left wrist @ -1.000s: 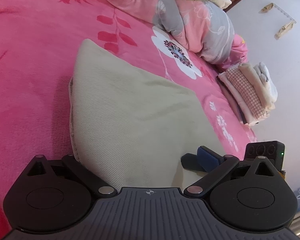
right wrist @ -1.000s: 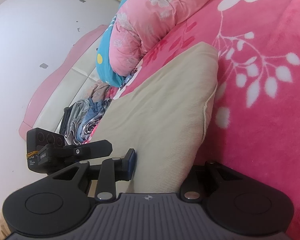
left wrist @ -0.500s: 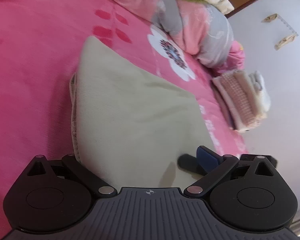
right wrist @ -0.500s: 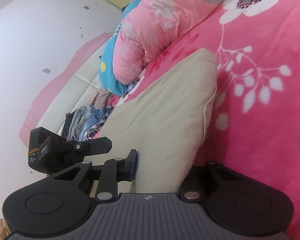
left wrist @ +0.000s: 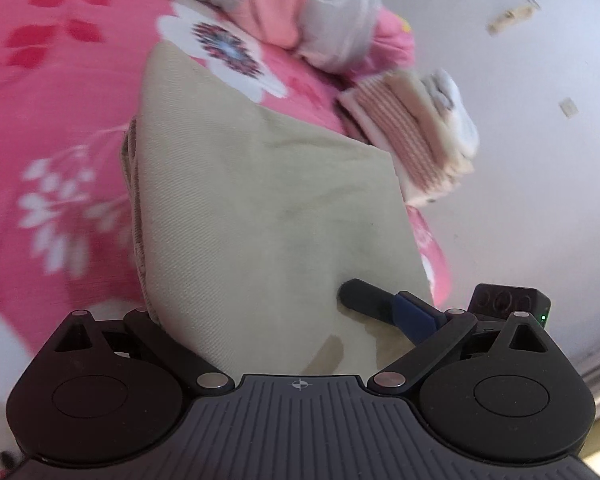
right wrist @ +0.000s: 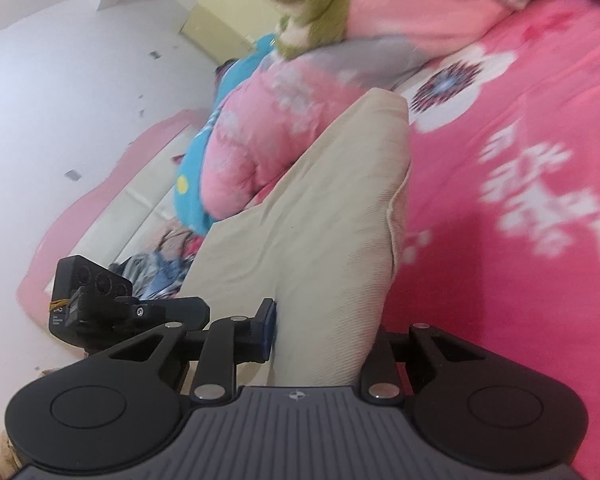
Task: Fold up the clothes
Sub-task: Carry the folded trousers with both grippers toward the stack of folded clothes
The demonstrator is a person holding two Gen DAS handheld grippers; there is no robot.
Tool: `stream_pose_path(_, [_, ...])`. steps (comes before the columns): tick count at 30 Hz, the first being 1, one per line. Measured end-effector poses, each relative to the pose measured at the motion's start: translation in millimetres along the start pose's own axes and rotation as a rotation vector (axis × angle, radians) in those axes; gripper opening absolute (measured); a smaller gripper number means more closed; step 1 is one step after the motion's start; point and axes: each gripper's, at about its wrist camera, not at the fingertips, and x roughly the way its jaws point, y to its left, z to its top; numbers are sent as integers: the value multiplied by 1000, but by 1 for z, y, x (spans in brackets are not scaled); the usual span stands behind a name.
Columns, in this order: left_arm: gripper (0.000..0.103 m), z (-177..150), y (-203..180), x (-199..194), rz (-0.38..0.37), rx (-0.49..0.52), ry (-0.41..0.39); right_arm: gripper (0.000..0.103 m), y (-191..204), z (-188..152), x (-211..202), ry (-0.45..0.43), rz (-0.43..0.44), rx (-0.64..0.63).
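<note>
Left wrist view: left tongs (left wrist: 256, 312) and right tongs (right wrist: 324, 332) each pinch the folded beige ribbed-cotton garment (left wrist: 236, 216); soft, limp, best held at its edges.

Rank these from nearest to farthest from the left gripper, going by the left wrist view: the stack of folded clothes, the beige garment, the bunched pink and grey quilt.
1. beige garment: clamped in the left gripper, dead ahead.
2. stack of folded clothes: ahead to the right, at the bed's edge.
3. pink and grey quilt: farthest, top of view.

Left tongs (left wrist: 256, 312) and right tongs (right wrist: 324, 320), both clamped on cloth.
</note>
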Motion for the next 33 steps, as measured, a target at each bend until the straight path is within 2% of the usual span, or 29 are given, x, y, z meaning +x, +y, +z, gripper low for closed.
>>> stream_pose_path(4, [99,-5,-9,2,-41,8,12,25,0,-3,-21,-44,-53,6])
stream_pose_path(10, [99,-11,-32,-14,-81,44,31,24,11,-7,-39,-87,-85,42])
stream_pose_path(19, [99,-2,-88,5,-151,128,67,24,29,3,-94,-159,-127,-4])
stream_pose_path(24, [99,5,-133,47,-177,209,122,24,7,17,-137,-219,-134,1])
stream_pose_path(26, [99,5,-149,76,-196,233,163,24,-6,23,-156,-236,-154,10])
stream_pose_path(33, [99,3,-201,198,-282,285,312,24,-62,39,-232,-255,-329,56])
